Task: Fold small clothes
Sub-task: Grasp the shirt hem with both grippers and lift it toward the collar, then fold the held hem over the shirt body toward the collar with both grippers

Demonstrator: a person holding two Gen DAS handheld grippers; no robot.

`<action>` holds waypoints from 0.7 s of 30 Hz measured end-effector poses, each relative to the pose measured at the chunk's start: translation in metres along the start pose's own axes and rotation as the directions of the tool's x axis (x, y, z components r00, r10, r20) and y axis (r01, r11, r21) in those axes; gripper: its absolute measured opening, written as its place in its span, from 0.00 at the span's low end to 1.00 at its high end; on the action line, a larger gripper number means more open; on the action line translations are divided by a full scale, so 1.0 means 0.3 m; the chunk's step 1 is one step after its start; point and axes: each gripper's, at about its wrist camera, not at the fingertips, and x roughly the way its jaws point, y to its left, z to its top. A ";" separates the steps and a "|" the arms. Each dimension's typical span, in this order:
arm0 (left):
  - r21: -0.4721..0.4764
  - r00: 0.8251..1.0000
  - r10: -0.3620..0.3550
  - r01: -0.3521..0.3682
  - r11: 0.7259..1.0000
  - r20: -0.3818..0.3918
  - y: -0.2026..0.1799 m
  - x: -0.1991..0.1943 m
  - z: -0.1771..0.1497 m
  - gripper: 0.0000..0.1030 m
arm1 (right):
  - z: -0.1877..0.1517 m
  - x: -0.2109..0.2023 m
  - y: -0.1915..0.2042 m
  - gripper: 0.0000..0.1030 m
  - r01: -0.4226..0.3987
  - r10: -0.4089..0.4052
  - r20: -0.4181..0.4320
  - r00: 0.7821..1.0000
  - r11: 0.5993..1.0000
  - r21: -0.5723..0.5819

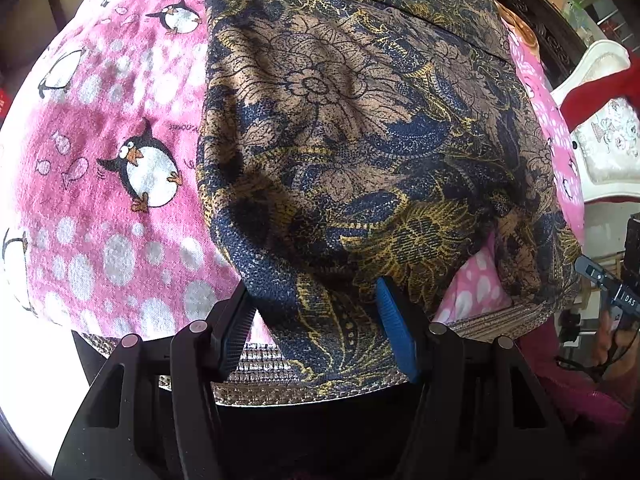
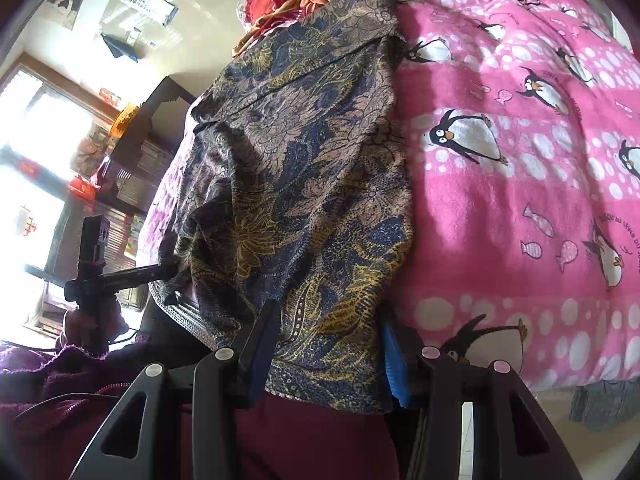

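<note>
Partly hidden, patterned garment (image 1: 360, 140) hem clenched by left tool (image 1: 316, 320) and right tool (image 2: 328, 344), fingertips buried.

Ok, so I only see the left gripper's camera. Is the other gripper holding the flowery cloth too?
Observer: Yes. The right wrist view shows the right gripper closed on the near hem of the flowery cloth.
Operator: What's next to the cloth over there?
Observer: The pink penguin blanket spreads far out to the right of the cloth, with lots more penguins.
Operator: Anything else I can't see?
Observer: An eye chart hangs on the wall beyond the cloth's left side.
</note>
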 end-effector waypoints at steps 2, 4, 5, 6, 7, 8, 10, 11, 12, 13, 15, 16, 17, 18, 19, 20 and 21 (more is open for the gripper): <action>0.001 1.000 0.002 -0.002 1.000 0.000 -0.003 0.002 0.001 0.58 | -0.004 -0.004 -0.004 0.45 0.003 -0.003 -0.004 1.000 1.000 -0.004; 0.003 1.000 0.004 -0.004 1.000 -0.002 -0.003 0.002 0.002 0.59 | -0.005 -0.004 -0.003 0.45 0.005 -0.005 -0.007 1.000 1.000 -0.008; 0.004 1.000 0.005 -0.005 1.000 -0.003 -0.003 0.003 0.003 0.59 | -0.004 -0.003 -0.001 0.45 0.006 -0.006 -0.007 1.000 1.000 -0.012; 0.005 1.000 0.006 -0.006 1.000 -0.004 -0.005 0.004 0.004 0.60 | -0.005 -0.002 0.001 0.45 0.006 -0.006 -0.008 1.000 1.000 -0.016; 0.006 1.000 0.007 -0.007 1.000 -0.005 -0.008 0.005 0.004 0.60 | -0.004 0.001 0.002 0.45 0.005 -0.005 -0.007 1.000 1.000 -0.019; 0.007 1.000 0.007 -0.007 1.000 -0.007 -0.007 0.005 0.004 0.61 | -0.004 0.002 0.002 0.45 0.004 -0.004 -0.006 1.000 1.000 -0.021; 0.010 1.000 0.005 -0.005 1.000 -0.009 -0.011 0.007 0.005 0.62 | -0.002 0.006 -0.001 0.45 0.000 0.000 -0.006 1.000 1.000 -0.024; 0.011 1.000 0.004 -0.004 1.000 -0.010 -0.012 0.008 0.006 0.64 | -0.002 0.009 -0.002 0.45 -0.003 0.003 -0.005 1.000 1.000 -0.023; 0.013 1.000 0.005 -0.005 1.000 -0.010 -0.013 0.009 0.006 0.64 | -0.001 0.009 -0.004 0.45 -0.006 0.006 -0.004 1.000 1.000 -0.025; 0.016 1.000 0.003 -0.003 1.000 -0.010 -0.017 0.012 0.007 0.64 | -0.001 0.011 -0.003 0.45 -0.007 0.007 -0.004 1.000 1.000 -0.029; 0.026 1.000 -0.003 0.003 1.000 -0.007 -0.018 0.012 0.007 0.64 | -0.001 0.013 0.000 0.45 -0.004 0.004 -0.006 1.000 0.999 -0.045; 0.030 1.000 -0.006 0.006 1.000 -0.004 -0.019 0.013 0.007 0.63 | -0.001 0.015 0.005 0.39 -0.002 0.002 -0.006 1.000 0.998 -0.056; 0.035 1.000 -0.005 0.005 0.999 0.001 -0.017 0.012 0.006 0.54 | -0.002 0.019 0.012 0.36 -0.002 0.002 -0.005 1.000 0.998 -0.067; 0.040 1.000 0.003 -0.004 0.999 0.006 -0.014 0.010 0.007 0.39 | -0.004 0.023 0.016 0.30 -0.002 0.002 -0.005 1.000 0.998 -0.070; 0.041 1.000 0.009 -0.009 0.999 0.010 -0.009 0.006 0.004 0.31 | -0.006 0.028 0.018 0.23 0.001 -0.001 -0.006 1.000 0.997 -0.072; 0.034 1.000 0.004 -0.004 0.999 0.014 0.000 0.002 0.004 0.17 | -0.006 0.032 0.020 0.20 0.007 -0.008 -0.007 1.000 0.997 -0.075; 0.025 1.000 -0.018 0.018 1.000 0.012 0.009 -0.003 0.004 0.08 | -0.005 0.034 0.022 0.12 0.014 -0.015 -0.003 1.000 0.997 -0.078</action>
